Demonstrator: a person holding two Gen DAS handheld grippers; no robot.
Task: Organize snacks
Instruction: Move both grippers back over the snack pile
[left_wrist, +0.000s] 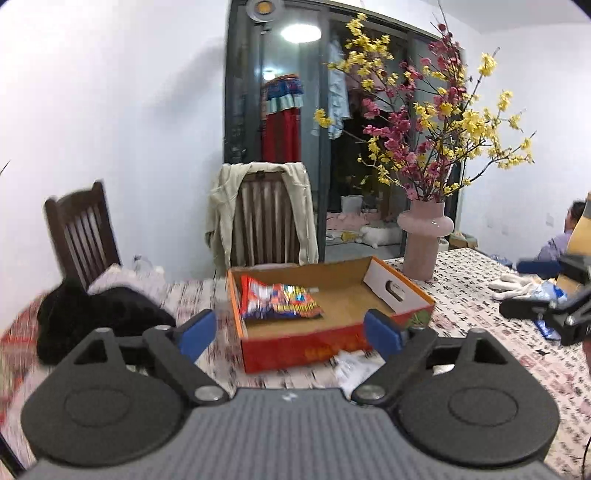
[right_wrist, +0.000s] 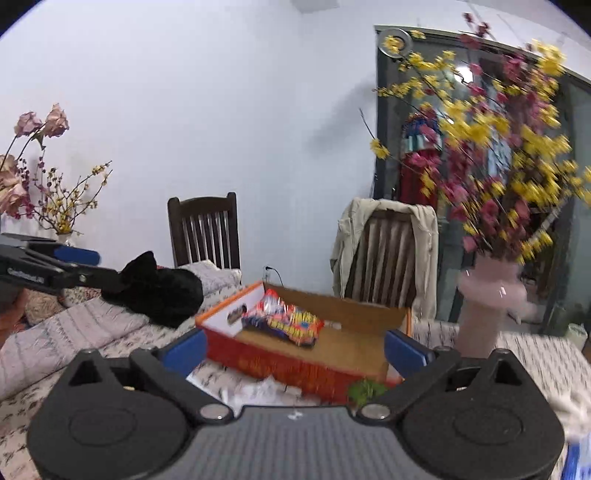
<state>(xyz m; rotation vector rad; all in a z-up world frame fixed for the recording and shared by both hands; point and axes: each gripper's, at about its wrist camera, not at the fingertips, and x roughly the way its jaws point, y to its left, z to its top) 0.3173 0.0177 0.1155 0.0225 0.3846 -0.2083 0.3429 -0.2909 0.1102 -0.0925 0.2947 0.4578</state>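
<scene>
A shallow red and orange cardboard box (left_wrist: 295, 350) sits on the patterned tablecloth. Inside it, against its left wall, lies a bright red, blue and yellow snack bag (left_wrist: 279, 301). My left gripper (left_wrist: 290, 332) is open just before the box's near wall, blue pads wide apart, nothing between them. In the right wrist view the same box (right_wrist: 280, 363) and snack bag (right_wrist: 286, 321) appear. My right gripper (right_wrist: 295, 349) is open too, holding nothing, in front of the box. The right gripper (left_wrist: 554, 314) shows at the left view's right edge, the left gripper (right_wrist: 55, 269) at the right view's left edge.
A pink vase (left_wrist: 424, 240) with yellow and red blossoms stands right of the box. Crumpled white wrapping (left_wrist: 351, 365) lies before the box. A black plush item (left_wrist: 99, 314) rests at left. Two wooden chairs (left_wrist: 269, 221), one draped with a jacket, stand behind. More snack packets (left_wrist: 550, 291) lie far right.
</scene>
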